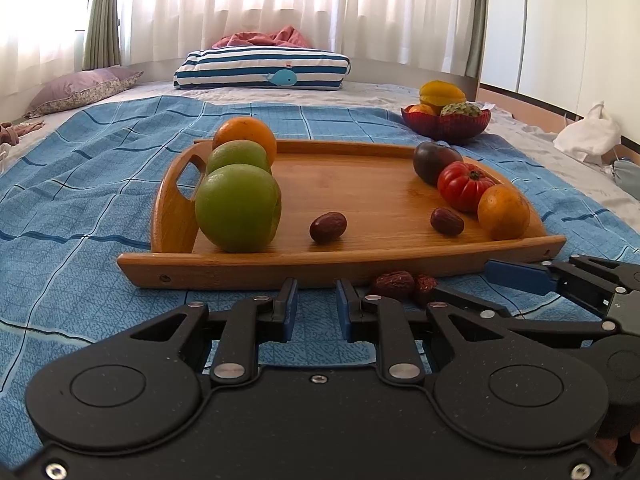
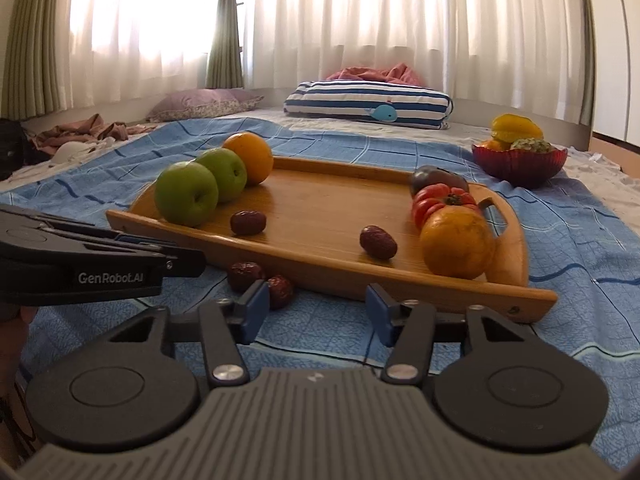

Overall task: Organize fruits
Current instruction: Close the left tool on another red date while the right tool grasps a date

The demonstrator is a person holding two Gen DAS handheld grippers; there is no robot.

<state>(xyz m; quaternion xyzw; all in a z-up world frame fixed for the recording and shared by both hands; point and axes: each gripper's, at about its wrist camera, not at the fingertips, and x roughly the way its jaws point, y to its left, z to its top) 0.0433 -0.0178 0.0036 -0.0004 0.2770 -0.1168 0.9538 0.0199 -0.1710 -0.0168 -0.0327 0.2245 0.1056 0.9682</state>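
Two loose dates (image 2: 260,280) lie on the blue blanket (image 2: 580,240) just before the tray (image 2: 440,292) rim, beside my right gripper (image 2: 316,312)'s left finger. Its jaws stand partly apart, empty. Left gripper (image 1: 317,312) pressed together on nothing, slightly farther off.

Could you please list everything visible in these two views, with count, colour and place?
wooden tray: one, brown, on the blue cloth.
green apples: two, tray's left side.
oranges: two; one behind the apples, one at the tray's right front.
tomatoes: two, one red, one dark, tray's right side.
dates on the tray: two, dark red.
dates off the tray: two, dark red, on the cloth before the tray.
red bowl: one, far right, holding fruit.
striped pillow: one, blue and white, behind.
left gripper: black, shut, empty.
right gripper: black, open, empty.
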